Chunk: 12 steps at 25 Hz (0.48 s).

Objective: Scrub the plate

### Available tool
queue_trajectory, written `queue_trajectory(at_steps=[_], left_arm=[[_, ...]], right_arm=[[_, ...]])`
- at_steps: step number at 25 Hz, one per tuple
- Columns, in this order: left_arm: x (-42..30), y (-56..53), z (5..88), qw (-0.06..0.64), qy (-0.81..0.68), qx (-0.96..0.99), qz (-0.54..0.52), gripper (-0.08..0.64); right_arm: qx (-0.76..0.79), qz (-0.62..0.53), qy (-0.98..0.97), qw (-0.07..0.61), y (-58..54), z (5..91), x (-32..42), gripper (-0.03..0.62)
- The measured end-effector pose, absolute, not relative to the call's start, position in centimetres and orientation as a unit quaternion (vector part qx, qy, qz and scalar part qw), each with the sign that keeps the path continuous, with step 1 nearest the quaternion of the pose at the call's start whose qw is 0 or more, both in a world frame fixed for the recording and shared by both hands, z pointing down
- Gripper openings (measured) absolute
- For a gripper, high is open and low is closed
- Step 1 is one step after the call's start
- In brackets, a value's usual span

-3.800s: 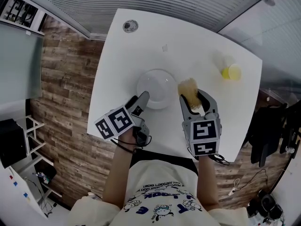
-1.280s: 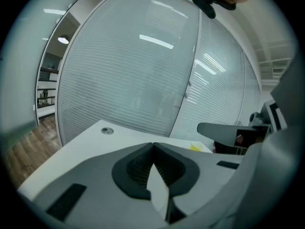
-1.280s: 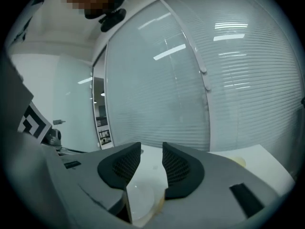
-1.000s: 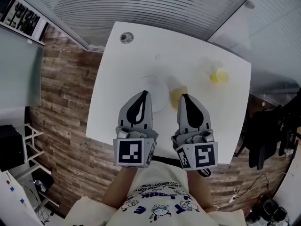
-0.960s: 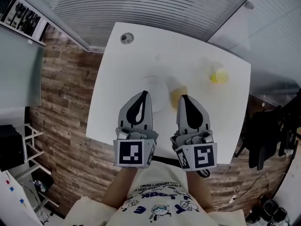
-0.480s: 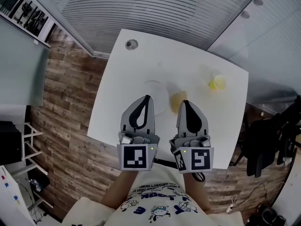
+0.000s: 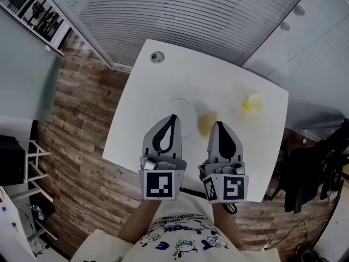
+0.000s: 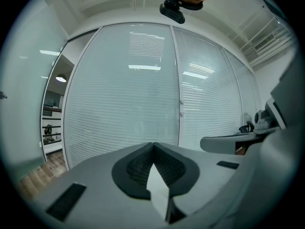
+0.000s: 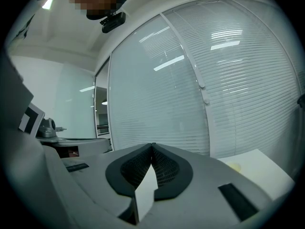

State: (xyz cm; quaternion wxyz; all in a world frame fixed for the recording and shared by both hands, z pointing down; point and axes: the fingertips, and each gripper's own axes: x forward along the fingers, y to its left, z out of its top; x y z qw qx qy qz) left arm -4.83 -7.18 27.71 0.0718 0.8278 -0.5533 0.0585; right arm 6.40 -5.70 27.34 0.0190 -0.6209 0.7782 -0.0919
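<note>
As left gripper (image 7: 173,117) overlaps plate (image 7: 187,112), near rim hidden; sponge (image 7: 206,123) blurry.

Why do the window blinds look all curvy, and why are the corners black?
Left gripper view: the wide-angle lens bends the blinds into curves and blackens the corners. Right gripper view: same bending, plus light reflections on the glass. Head view: the white plate barely shows against the white table.
</note>
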Motion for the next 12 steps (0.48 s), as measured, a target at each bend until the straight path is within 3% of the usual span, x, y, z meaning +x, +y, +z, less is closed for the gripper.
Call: queue_trajectory(at_steps=[12], left_arm=[[-5.0,-7.34,27.11,0.06,-0.558,0.826,0.055,0.025]], right_arm=[[-0.621,-0.088,0.778,0.018,-5.66,27.1,6.29,0.004]])
